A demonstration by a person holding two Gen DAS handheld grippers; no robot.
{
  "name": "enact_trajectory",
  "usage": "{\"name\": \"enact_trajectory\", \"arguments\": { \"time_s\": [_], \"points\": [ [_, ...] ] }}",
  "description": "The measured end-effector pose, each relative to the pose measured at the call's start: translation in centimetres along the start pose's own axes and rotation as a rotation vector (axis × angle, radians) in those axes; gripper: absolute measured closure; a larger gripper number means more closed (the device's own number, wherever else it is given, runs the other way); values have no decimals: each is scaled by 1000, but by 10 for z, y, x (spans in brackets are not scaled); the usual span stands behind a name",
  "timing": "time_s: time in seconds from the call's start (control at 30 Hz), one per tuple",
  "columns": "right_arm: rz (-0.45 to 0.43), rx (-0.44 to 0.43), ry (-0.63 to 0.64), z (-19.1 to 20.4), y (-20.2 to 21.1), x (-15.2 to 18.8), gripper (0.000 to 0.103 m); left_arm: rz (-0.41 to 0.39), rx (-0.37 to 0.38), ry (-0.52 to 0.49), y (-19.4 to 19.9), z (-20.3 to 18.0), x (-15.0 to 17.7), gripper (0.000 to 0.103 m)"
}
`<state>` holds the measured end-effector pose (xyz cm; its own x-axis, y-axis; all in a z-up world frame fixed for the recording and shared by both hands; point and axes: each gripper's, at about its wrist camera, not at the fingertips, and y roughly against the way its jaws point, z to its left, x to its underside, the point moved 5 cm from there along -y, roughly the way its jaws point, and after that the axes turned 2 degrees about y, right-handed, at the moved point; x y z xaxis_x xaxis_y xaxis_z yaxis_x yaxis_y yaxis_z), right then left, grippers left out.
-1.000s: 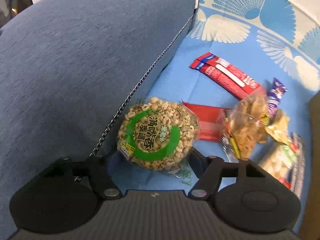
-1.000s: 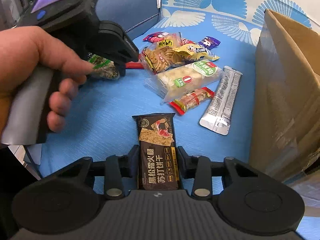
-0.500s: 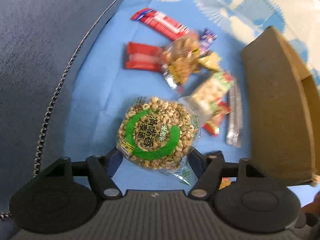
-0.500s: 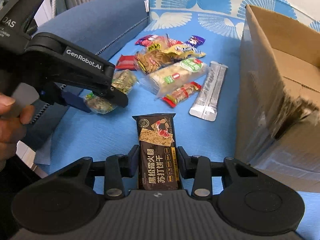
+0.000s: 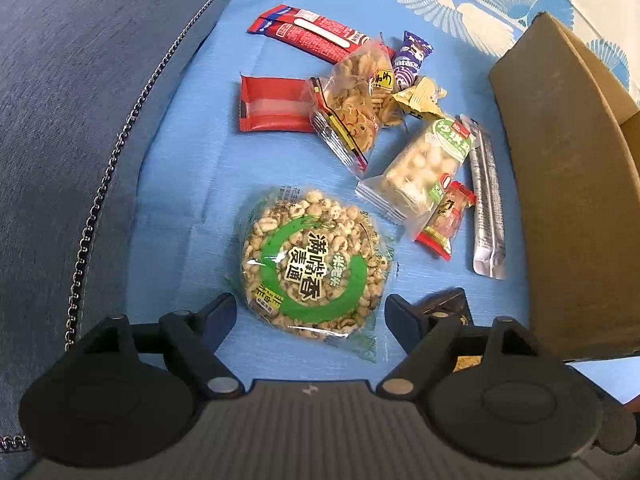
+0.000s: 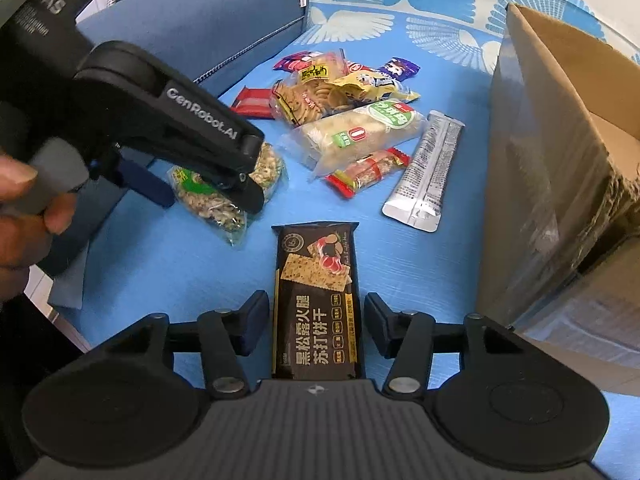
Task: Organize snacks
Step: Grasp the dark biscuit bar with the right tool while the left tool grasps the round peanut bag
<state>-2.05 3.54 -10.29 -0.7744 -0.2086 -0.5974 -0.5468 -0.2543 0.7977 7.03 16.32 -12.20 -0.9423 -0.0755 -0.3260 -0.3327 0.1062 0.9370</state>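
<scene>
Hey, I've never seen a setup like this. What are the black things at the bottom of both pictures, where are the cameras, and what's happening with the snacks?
There is no robot here. A person holds a two-fingered tool in each hand, and a wide-angle camera on each tool looks along its jaws. One picture comes from the left gripper, which appears to grip a round puffed-grain cake. The other comes from the right gripper. Its jaws stand open on either side of a dark cracker pack lying on the blue cloth. Other wrapped snacks lie ahead, beside a cardboard box.
</scene>
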Motion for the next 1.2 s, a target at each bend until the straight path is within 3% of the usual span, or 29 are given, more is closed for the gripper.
{"name": "enact_trajectory", "arguments": {
  "time_s": [0.37, 0.6, 0.83, 1.03, 1.2],
  "points": [
    [-7, 15, 12, 0, 1, 0, 48, -8, 1, -2, -1, -1, -2, 17],
    [-22, 31, 45, 2, 1, -1, 62, -17, -7, -16, -2, -4, -3, 17],
    [-32, 28, 40, 1, 3, 0, 62, -27, -10, -31, -3, -6, -3, 18],
    [-61, 27, 28, 0, 10, -2, 62, -43, -3, -26, 1, -5, -6, 26],
    [-100, 28, 15, -2, 19, -8, 62, -88, -1, -3, 11, -1, -11, 27]
  ]
}}
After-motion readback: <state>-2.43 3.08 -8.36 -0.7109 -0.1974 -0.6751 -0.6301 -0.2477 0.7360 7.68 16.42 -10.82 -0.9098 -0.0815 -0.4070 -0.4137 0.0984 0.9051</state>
